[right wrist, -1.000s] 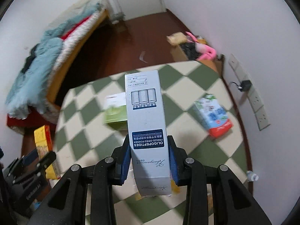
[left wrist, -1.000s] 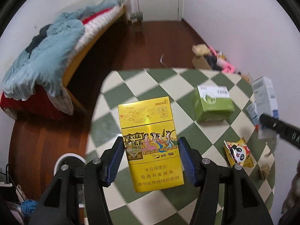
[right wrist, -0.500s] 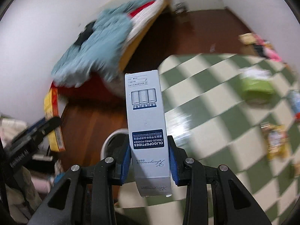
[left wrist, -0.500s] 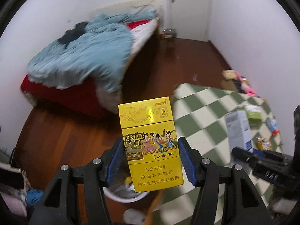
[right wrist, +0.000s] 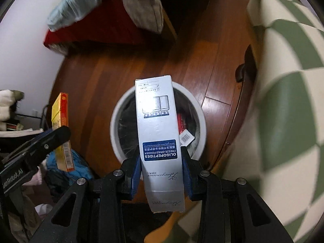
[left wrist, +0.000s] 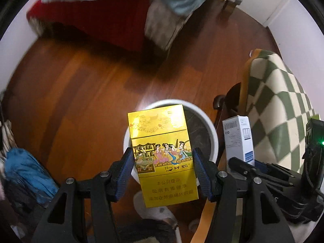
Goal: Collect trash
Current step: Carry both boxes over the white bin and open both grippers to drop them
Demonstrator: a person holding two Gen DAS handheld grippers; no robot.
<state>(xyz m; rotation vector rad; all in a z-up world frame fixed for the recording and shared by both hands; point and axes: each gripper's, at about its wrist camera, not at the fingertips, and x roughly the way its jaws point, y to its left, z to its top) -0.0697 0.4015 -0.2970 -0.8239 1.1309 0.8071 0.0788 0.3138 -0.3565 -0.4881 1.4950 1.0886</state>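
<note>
My left gripper [left wrist: 163, 172] is shut on a yellow cigarette pack [left wrist: 162, 151] and holds it above a white round trash bin [left wrist: 210, 133] on the wooden floor. My right gripper [right wrist: 161, 168] is shut on a tall grey-white box [right wrist: 157, 133] labelled OLIGOPEPTIDES, held over the same bin [right wrist: 117, 121], which has a dark liner and some packaging inside. The grey-white box [left wrist: 239, 137] also shows in the left wrist view, to the right. The yellow pack [right wrist: 61, 129] and the left gripper show at the left in the right wrist view.
The table with a green and cream checked cloth [left wrist: 283, 109] stands right of the bin, its edge close by [right wrist: 283, 81]. A bed with red base and blue bedding [left wrist: 113, 10] lies beyond. Blue cloth and clutter [left wrist: 26, 170] sit at the left on the floor.
Both grippers have swung left and down from the table with their items. They now point down at the bin on the floor, much closer to it.
</note>
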